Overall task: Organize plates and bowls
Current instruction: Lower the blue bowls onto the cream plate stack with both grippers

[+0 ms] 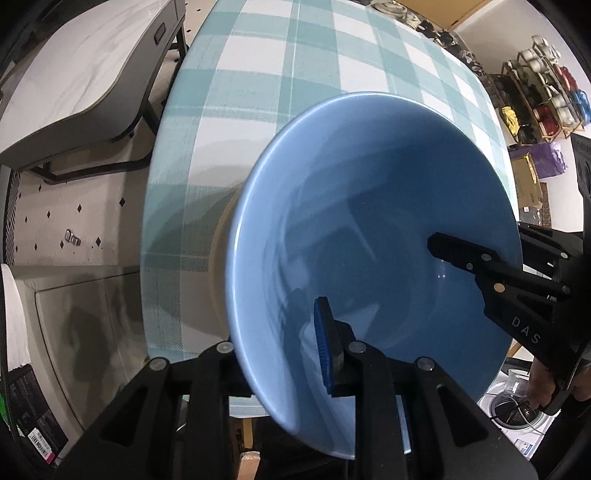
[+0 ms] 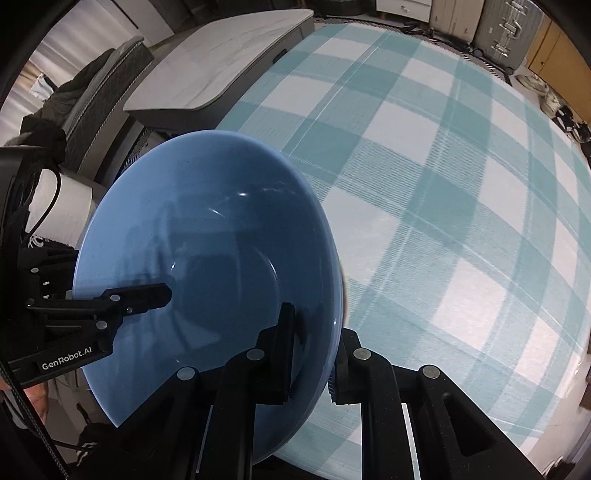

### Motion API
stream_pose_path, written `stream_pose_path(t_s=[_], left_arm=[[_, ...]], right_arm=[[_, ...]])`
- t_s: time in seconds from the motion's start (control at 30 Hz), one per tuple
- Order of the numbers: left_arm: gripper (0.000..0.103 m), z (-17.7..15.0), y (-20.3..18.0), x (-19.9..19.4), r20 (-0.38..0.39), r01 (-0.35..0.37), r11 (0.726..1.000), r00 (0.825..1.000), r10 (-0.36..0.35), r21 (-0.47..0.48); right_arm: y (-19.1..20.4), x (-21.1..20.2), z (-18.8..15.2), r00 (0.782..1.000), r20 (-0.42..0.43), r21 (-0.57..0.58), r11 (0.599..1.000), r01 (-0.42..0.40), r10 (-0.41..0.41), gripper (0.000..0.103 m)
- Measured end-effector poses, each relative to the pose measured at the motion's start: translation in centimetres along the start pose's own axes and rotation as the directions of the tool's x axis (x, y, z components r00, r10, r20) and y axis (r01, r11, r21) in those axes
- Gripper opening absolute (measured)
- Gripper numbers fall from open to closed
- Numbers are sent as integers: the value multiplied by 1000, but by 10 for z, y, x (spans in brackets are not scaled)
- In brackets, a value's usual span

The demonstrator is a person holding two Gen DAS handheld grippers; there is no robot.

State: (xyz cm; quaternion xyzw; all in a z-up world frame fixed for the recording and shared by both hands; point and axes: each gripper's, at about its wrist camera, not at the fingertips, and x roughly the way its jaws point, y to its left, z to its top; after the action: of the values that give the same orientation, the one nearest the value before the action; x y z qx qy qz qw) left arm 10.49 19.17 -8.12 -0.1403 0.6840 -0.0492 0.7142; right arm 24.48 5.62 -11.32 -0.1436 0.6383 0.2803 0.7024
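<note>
bowl held by both grippers above the table

the blue bowl is off the checked table, tilted, with its opening toward both cameras. the left gripper pinches the rim with one finger inside and one outside the wall; the right gripper pinches the opposite side of the rim in the same way. both claws are pressed onto the bowl's wall, not spread.

to do this step well, the person should likely keep both pinches firm and move the two hands together, since a glazed wall could slip between the pads if one hand pulls ahead. levelling the bowl before it is set down would keep the rim from striking first. one grip should probably be let go only once the base rests flat.

the left view shows something pale at the bowl's outer left edge, too hidden to name, as well as the floor beside the table, a shelf of jars and reels, and a side table. the right view shows a wide bare stretch of the cloth to the right of the bowl, which looks like room to set it down, and suitcases beyond the far edge.
</note>
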Motion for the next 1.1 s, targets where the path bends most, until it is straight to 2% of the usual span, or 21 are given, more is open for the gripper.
stream_pose_path(t_s=[0.37,0.53,0.7,0.87,0.97,1.07,1.1], left_arm=[[22,-7,6,12,1,35,999,999,-35,-1],[24,-13,19,18,14,130,991,991,-130,-43],[24,-16,19,10,48,133,990,990,-130,-46],[25,-16,18,11,45,128,991,991,-126,-50],[26,-17,17,8,64,106,993,993,-103,-43],[29,-18,18,1,102,90,995,991,-86,-40],[34,-18,18,-2,116,80,996,990,-75,-37]], right_arm=[[6,13,-7,999,16,-38,999,39,-38,14],[13,13,-13,994,71,-85,992,93,-87,16],[15,17,-17,993,71,-88,991,103,-97,18],[16,18,-20,991,87,-95,989,113,-105,20],[15,15,-20,991,94,-93,990,108,-99,20],[13,8,-19,988,118,-99,989,114,-102,30],[12,3,-19,986,135,-95,989,113,-100,41]])
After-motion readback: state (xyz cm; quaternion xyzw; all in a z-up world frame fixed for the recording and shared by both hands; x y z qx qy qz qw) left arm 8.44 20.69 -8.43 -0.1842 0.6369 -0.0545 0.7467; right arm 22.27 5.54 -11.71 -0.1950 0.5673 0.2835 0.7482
